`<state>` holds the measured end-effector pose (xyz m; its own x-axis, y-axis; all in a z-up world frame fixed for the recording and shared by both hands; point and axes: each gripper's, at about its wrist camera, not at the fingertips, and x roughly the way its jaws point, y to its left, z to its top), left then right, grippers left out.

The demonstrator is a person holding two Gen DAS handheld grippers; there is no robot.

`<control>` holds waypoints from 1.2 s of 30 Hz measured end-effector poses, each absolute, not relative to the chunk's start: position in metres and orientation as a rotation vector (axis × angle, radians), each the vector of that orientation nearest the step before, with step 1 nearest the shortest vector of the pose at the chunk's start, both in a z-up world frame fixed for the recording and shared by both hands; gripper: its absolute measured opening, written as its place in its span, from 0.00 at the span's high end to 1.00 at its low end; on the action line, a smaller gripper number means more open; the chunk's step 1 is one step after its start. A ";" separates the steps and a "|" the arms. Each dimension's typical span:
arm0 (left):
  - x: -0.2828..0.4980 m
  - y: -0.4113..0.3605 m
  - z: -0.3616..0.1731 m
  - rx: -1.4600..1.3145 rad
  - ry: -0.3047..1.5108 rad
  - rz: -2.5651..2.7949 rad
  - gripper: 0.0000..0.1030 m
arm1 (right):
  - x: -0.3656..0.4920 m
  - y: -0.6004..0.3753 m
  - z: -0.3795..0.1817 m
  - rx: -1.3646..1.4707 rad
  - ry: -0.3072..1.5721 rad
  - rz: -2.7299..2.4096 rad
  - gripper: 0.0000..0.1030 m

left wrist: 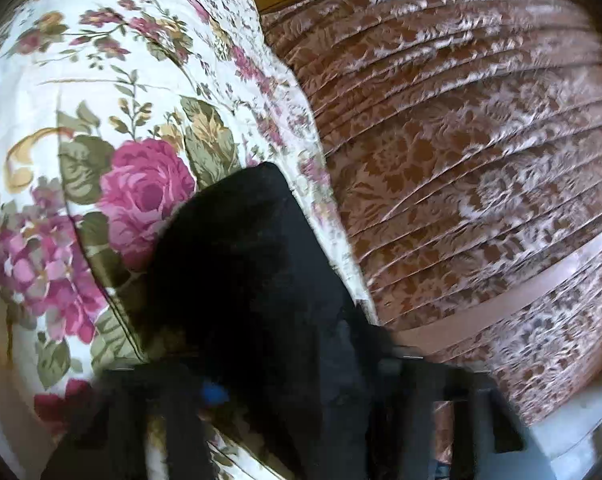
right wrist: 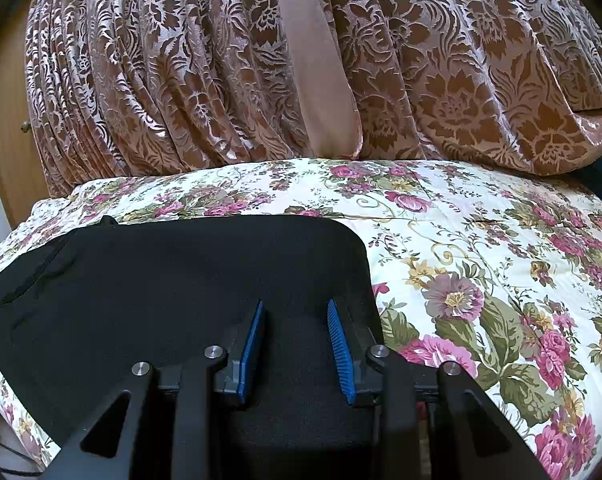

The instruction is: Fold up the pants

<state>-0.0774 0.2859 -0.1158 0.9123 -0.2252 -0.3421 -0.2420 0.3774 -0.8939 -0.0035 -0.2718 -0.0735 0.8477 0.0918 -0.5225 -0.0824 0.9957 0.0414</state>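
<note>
On the flower-printed quilted bedspread (right wrist: pixel 481 248), toward its left edge, lie the black knit pants (right wrist: pixel 173 280), spread flat with a rounded corner reaching toward the middle of the bed and a dark seam or pocket line near their left end. Behind the far edge of the bedspread hangs a brown, pleated, damask-patterned curtain (right wrist: pixel 205 80) with a plain tan band.

The left gripper (left wrist: pixel 261 396) is lost in motion blur; a raised flap of the black cloth rises between its dark fingers and a speck of blue pad shows, so it appears to be pinching a corner of the pants, though the contact itself cannot be made out. The right gripper (right wrist: pixel 295 344) hangs over the right part of the pants, its blue-padded fingers partly spread with only flat cloth seen between them; whether the tips press into the fabric I cannot tell.

Risks, as I judge them: the left pinch may have caught one layer only, so the fold would drag lopsided; or it may have snagged the bedspread as well, lifting both. If the right side is not held down, the whole garment could slide instead of folding.

The waistband, the leg ends and the near edge of the pants are cut off or hidden beneath the gripper frames.
</note>
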 end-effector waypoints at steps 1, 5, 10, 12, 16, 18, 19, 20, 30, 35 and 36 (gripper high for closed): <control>-0.074 0.286 -0.115 -1.186 0.468 0.025 0.79 | -0.003 -0.272 -0.074 0.019 0.552 0.092 0.68; -0.075 0.285 -0.113 -1.209 0.459 0.029 0.80 | -0.003 -0.272 -0.074 0.019 0.553 0.092 0.68; -0.078 0.280 -0.091 -1.170 0.424 0.008 0.82 | -0.003 -0.272 -0.074 0.019 0.552 0.091 0.68; -0.080 0.275 -0.074 -1.120 0.388 -0.022 0.87 | -0.003 -0.272 -0.073 0.021 0.556 0.091 0.68; -0.081 0.252 -0.029 -0.973 0.304 -0.117 0.92 | -0.002 -0.272 -0.073 0.031 0.563 0.091 0.68; -0.074 0.232 -0.007 -0.876 0.275 -0.215 0.92 | -0.002 -0.272 -0.073 0.031 0.563 0.091 0.68; -0.071 0.226 -0.002 -0.849 0.274 -0.251 0.93 | -0.002 -0.272 -0.073 0.032 0.563 0.091 0.68; -0.067 0.217 0.002 -0.814 0.284 -0.268 0.93 | -0.002 -0.272 -0.073 0.032 0.563 0.091 0.68; -0.091 0.238 -0.043 -0.967 0.371 -0.100 0.39 | -0.001 -0.275 -0.073 0.040 0.571 0.104 0.67; -0.116 0.257 -0.079 -1.129 0.388 -0.007 0.35 | -0.001 -0.275 -0.073 0.047 0.573 0.105 0.67; -0.117 0.257 -0.083 -1.140 0.398 0.005 0.35 | -0.001 -0.275 -0.073 0.045 0.572 0.105 0.67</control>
<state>-0.1167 0.2571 -0.0832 0.9301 -0.1963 -0.3105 -0.2044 0.4256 -0.8815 -0.0008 -0.2753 -0.0729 0.8356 0.1119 -0.5379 -0.0868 0.9936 0.0718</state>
